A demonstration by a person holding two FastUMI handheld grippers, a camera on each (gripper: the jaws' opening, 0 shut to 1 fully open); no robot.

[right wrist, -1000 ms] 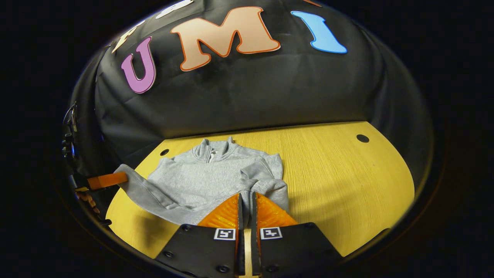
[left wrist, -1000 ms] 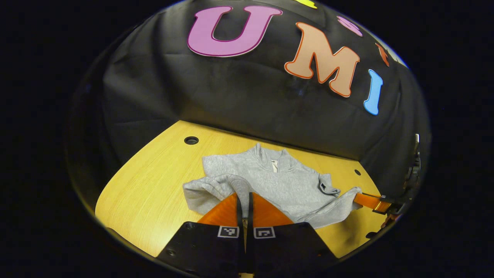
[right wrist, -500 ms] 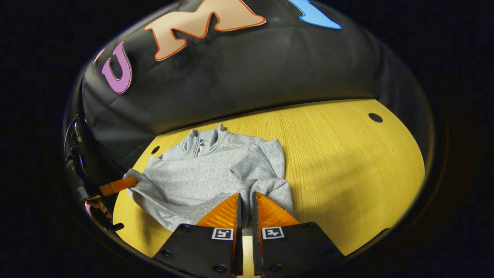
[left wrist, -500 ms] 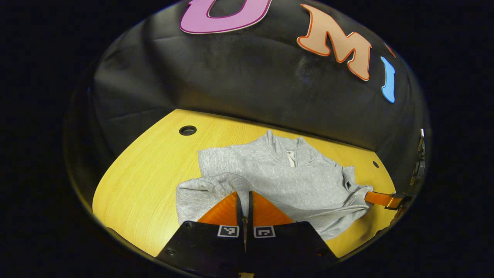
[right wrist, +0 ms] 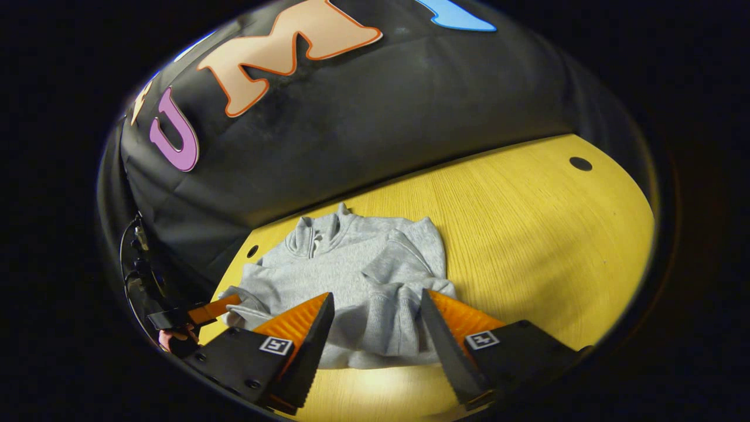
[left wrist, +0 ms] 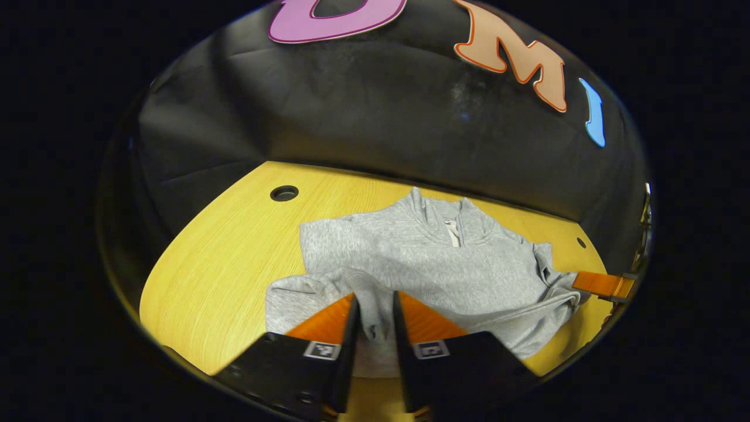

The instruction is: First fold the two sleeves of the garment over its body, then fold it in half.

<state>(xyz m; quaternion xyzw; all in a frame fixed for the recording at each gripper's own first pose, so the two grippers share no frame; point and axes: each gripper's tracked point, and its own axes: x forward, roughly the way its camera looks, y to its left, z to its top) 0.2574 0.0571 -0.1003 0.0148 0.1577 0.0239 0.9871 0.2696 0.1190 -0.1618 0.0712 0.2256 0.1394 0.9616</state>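
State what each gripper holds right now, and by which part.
Nothing. The right gripper stands wide open over the grey sweatshirt's sleeve cuff; the left gripper has parted around the other cuff.

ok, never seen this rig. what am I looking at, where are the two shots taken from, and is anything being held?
No robot arm: a person holds a two-finger gripper in each hand, with a fisheye camera riding on each. One picture looks along the left gripper, the other along the right gripper. A grey pullover lies on the yellow wooden table, both sleeves folded over its body. Both grippers are open: cuff fabric lies between each pair of fingers, but neither clamps it. The left gripper also appears at the left edge of the right gripper view.
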